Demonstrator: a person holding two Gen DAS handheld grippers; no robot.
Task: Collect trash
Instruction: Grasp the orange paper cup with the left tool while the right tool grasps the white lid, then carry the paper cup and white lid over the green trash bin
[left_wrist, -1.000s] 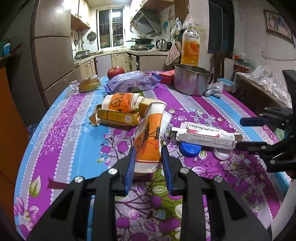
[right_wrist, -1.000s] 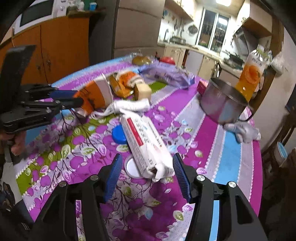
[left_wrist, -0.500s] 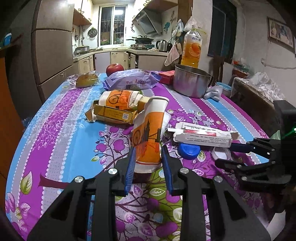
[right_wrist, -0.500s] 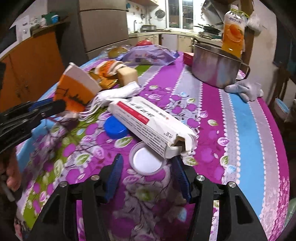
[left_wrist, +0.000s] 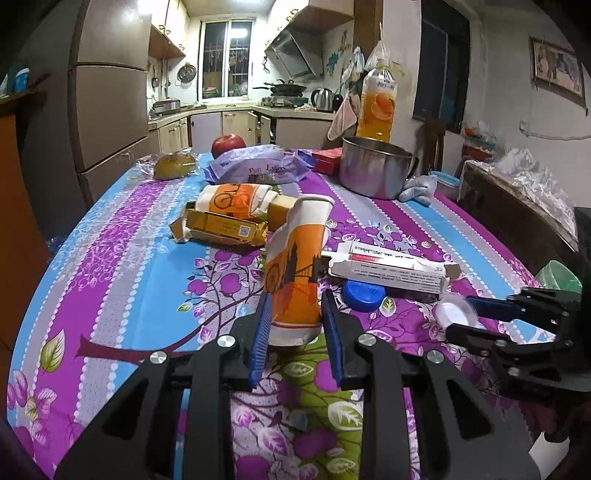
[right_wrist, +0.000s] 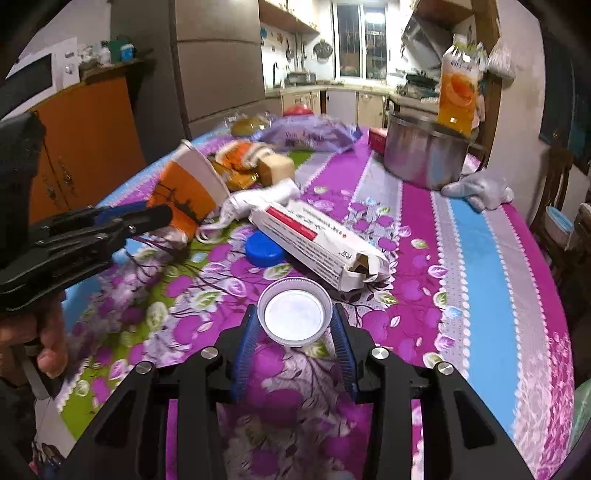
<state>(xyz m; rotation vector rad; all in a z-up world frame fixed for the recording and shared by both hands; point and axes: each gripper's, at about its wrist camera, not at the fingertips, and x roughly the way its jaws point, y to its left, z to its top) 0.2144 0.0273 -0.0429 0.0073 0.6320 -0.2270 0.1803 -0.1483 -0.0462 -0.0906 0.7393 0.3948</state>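
At the far left of the right wrist view, a hand (right_wrist: 44, 343) is holding the left gripper (left_wrist: 295, 314), which is pinching the base of an orange paper cup (left_wrist: 295, 269) between its blue pads; the cup is tilting up off the counter (left_wrist: 122, 266), its white rim pointing away toward the kitchen. Just behind the cup, a yellow box (left_wrist: 221, 229) and a second orange cup (left_wrist: 232, 197) are lying on the flowered cloth, with a purple bag (left_wrist: 258, 170) and an apple (left_wrist: 228, 144) farther back. To the right of the held cup, a blue cap (left_wrist: 363, 294) is lying flat, partly under a long white carton (left_wrist: 388, 271) with a torn open end. Right of the cap, a white lid (right_wrist: 294, 312) is lying open side up, close to the carton's torn end. The right gripper (right_wrist: 294, 328) is reaching around this lid, and its jaws have just been closing, with the lid between them; the pads are standing right at the lid's rim on both sides, though firm pressing cannot be told. Farther right and back, a steel pot (left_wrist: 373, 171) is standing before a juice bottle (left_wrist: 376, 107).
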